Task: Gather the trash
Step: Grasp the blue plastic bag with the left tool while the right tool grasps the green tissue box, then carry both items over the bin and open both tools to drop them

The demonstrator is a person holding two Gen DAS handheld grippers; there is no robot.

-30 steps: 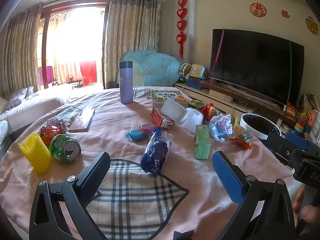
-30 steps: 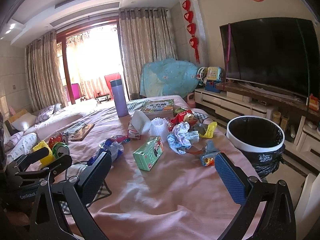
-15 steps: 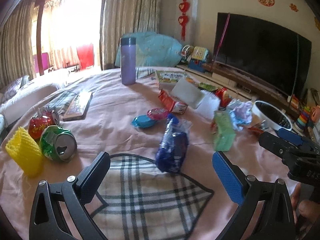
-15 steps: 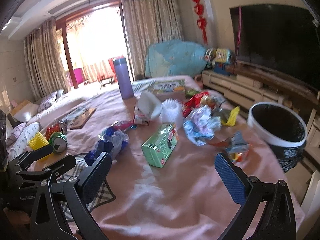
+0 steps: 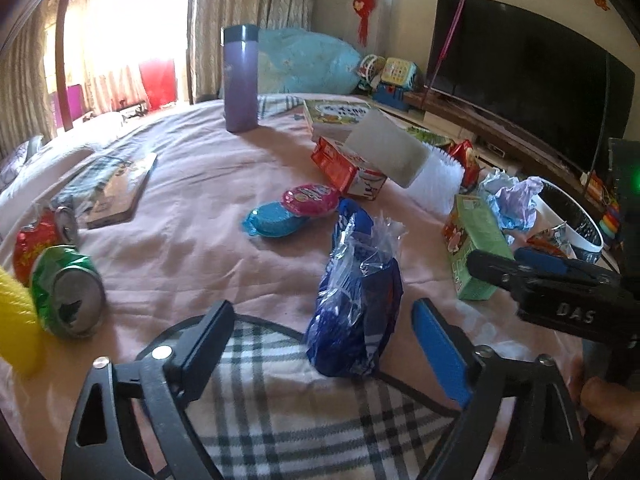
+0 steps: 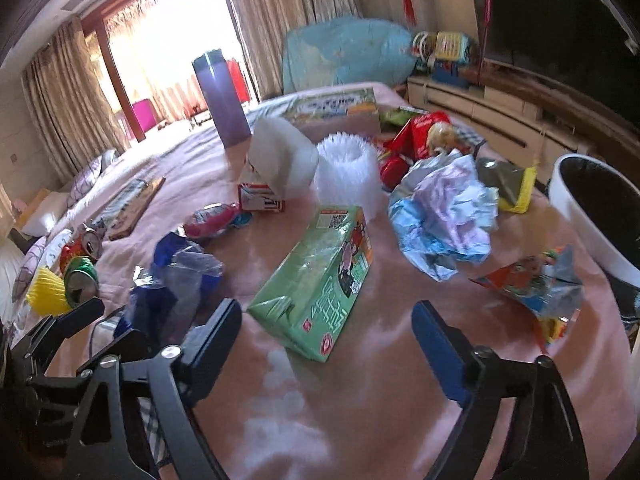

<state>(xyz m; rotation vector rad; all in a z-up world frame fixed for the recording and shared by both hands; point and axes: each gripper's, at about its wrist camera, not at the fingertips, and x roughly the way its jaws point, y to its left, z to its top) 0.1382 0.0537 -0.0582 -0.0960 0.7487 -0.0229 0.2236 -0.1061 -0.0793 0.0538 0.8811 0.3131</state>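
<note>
Left wrist view: left gripper (image 5: pixel 320 334), jaws closing but still spread, frames the near end of a blue plastic wrapper (image 5: pixel 354 308) on the pink tablecloth (image 5: pixel 192 224), pads clear of it; a crushed green can (image 5: pixel 68 292) lies left of the wrapper

Right wrist view: right gripper (image 6: pixel 326 330), jaws closing and likewise apart, hovers at the near end of a green carton (image 6: pixel 320 280), untouched; the bin (image 6: pixel 596 208) stands right of the carton

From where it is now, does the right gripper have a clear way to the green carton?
Probably yes. The right gripper, jaws closing but empty, faces the green carton lying just ahead on the pink cloth. Nothing lies between them; the blue wrapper sits off to its left.
</note>
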